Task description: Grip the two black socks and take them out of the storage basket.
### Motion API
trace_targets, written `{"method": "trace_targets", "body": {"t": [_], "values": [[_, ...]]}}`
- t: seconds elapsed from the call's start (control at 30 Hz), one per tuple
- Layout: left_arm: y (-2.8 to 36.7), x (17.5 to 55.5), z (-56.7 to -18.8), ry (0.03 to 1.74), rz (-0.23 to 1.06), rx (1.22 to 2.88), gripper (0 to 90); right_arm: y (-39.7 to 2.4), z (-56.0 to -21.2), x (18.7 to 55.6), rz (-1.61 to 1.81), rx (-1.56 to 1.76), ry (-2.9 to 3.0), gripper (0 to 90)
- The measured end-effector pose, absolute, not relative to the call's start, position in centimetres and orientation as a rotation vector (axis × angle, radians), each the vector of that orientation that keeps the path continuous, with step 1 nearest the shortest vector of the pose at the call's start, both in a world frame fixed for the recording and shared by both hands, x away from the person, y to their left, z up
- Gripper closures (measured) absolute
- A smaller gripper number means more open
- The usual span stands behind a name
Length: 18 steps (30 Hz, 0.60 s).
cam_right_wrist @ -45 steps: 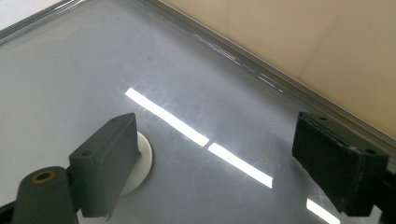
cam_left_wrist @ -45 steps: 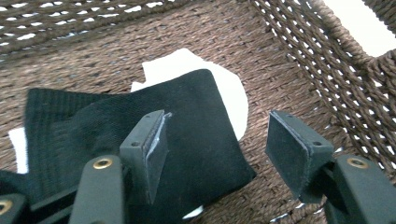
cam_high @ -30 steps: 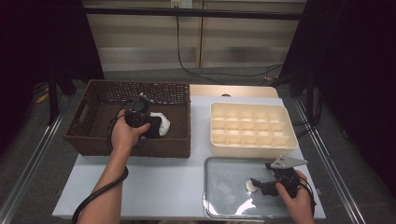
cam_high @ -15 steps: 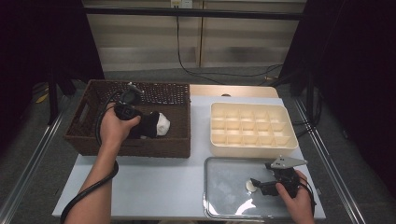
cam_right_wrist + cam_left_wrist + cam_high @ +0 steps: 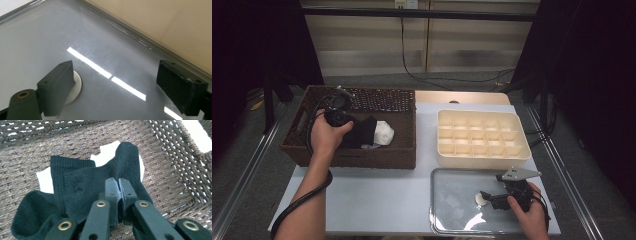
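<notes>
Wicker basket point(image 5: 362, 157) walls hem the sock point(image 5: 82, 185), open above

Matt ribbed knit black sock point(image 5: 82, 185) – rough woven wicker basket point(image 5: 172, 160), glossy, seemingly metal tray point(image 5: 37, 32).

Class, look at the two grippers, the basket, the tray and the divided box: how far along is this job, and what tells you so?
Early. Done: the left gripper has shut on the black sock inside the wicker basket. In hand: that sock is pinched and raised, above white cloth. The right gripper rests open on the metal tray beside a small white disc. Left: every visible compartment of the cream divided box looks empty.
</notes>
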State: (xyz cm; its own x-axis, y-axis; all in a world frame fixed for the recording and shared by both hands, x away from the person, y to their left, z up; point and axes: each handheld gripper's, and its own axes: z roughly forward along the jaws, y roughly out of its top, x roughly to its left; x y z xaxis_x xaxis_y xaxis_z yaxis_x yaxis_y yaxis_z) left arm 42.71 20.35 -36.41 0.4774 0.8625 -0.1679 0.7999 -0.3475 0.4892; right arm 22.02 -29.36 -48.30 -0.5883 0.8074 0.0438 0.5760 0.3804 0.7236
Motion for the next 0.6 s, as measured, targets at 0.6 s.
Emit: {"method": "trace_targets", "body": {"t": [0.6], "values": [[20.3, 43.0, -37.4, 1.424, 0.157, 2.208, 87.1, -29.4, -48.3, 22.0, 1.029, 1.209, 2.328, 13.7]]}}
